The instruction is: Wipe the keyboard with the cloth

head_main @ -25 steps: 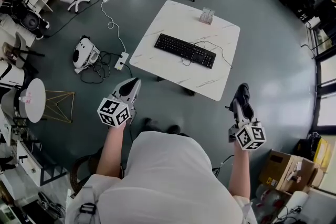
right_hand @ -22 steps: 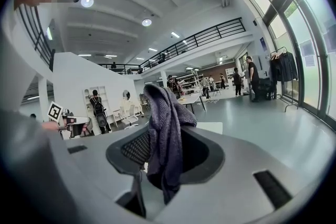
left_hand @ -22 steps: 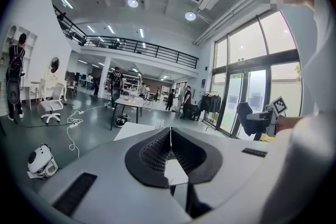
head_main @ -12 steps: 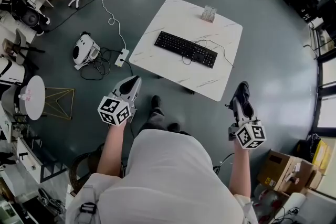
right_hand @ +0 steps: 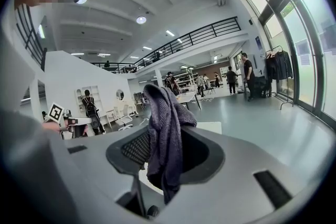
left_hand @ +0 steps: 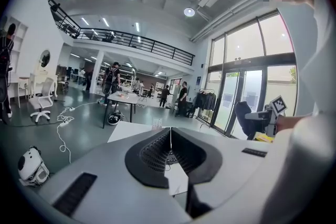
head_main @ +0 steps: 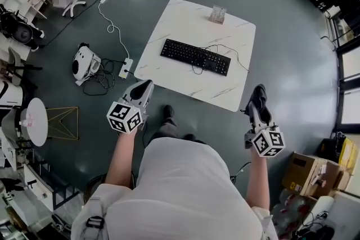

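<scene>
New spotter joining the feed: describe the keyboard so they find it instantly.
Find the white marble-patterned table on the dark grey floor ahead of the person. Near its middle lies the keyboard, at a slant. It is the only long, black, flat thing there; the small pale stand sits by the far edge.

No text is reading clearly anywhere. The keyboard [head_main: 195,56] keys are showing too small to make out, and the left cube [head_main: 124,117] and right cube [head_main: 268,143] are showing only square marker patterns.
</scene>
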`<state>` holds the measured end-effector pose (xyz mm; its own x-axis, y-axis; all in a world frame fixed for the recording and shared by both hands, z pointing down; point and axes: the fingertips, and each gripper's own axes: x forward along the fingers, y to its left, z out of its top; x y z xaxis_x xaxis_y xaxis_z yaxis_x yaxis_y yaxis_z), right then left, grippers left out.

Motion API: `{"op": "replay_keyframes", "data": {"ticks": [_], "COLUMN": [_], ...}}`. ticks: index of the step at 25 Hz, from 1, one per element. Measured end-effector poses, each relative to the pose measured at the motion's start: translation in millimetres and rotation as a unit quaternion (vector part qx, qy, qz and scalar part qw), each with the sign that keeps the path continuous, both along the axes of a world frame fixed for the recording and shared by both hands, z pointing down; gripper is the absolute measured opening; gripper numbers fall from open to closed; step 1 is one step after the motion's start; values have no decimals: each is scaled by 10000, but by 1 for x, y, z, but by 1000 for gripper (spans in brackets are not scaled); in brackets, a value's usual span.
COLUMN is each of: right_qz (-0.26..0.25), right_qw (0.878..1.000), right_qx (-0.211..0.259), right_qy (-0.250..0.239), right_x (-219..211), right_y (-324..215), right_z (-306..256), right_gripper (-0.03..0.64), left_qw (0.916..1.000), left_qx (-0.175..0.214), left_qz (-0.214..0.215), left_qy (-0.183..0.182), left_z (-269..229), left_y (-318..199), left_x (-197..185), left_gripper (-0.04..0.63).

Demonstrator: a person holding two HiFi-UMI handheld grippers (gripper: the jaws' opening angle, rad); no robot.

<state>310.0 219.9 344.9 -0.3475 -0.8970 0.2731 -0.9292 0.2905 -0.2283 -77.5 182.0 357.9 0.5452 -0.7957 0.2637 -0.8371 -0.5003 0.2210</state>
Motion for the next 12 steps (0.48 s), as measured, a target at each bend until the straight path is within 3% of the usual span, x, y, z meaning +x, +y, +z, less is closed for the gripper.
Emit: {"op": "replay_keyframes", "data": {"ticks": [12], "right_qz": [417], "right_qw": [9989], "right_qx": [-195], "right_qy": [54], "right_x": [-28], "right_y": [-61], "right_z": [5], "right_gripper": [158], "left_qw": [9990], "left_qx": [-185], "left_qz": [406], "left_qy": [-60], "left_z": [13], "left_y": [-92], "left_x": [-28], "left_gripper": [15]}}
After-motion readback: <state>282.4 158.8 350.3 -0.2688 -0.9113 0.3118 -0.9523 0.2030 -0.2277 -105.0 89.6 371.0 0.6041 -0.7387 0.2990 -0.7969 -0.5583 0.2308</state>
